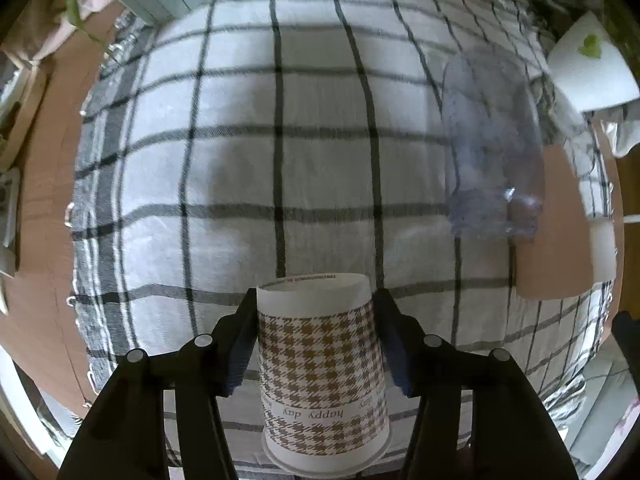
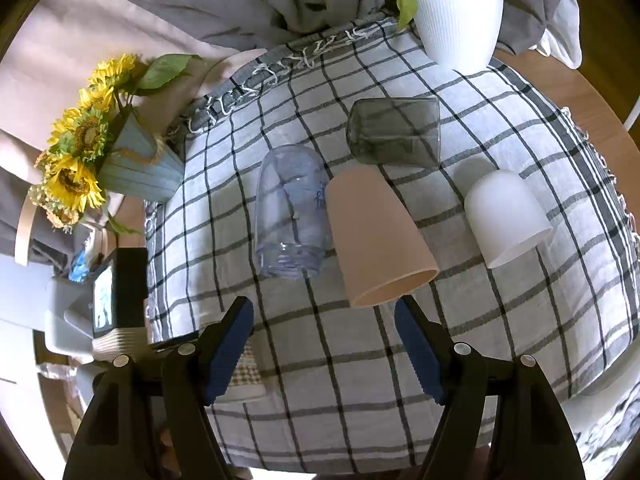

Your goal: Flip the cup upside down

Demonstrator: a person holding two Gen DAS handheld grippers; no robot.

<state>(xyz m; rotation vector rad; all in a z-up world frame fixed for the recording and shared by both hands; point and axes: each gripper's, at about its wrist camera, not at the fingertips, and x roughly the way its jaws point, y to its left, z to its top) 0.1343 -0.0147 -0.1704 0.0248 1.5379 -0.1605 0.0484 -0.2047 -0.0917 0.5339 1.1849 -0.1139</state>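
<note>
- My left gripper [image 1: 316, 344] is clamped on the paper cup [image 1: 322, 376], one blue-padded finger pressing each side of it.
- The paper cup is upside down: its white base points up and away from me, its rolled rim sits at 6 o'clock in the left wrist view.
- A brown houndstooth print wraps the cup, and a white band reads "happy day", the letters inverted. Small print along the base edge is too fine to read.
- My right gripper [image 2: 324, 344] is spread wide with nothing between its fingers, hanging over the checked cloth [image 2: 500, 320] on the tabletop [image 2: 592, 128].
- In the right wrist view, a pink cup [image 2: 380, 236] lies mouth down at 12 o'clock from that gripper, its rim just ahead of the fingertips.
- A clear cup [image 2: 290, 216] is at 11 o'clock, a frosted white cup [image 2: 506, 216] at 1 o'clock, a smoky grey glass [image 2: 394, 132] farther out at 12.
- A white plant pot [image 2: 458, 16] stands at the cloth's far edge; sunflowers [image 2: 80, 152] in a blue pot sit at 10 o'clock.
</note>
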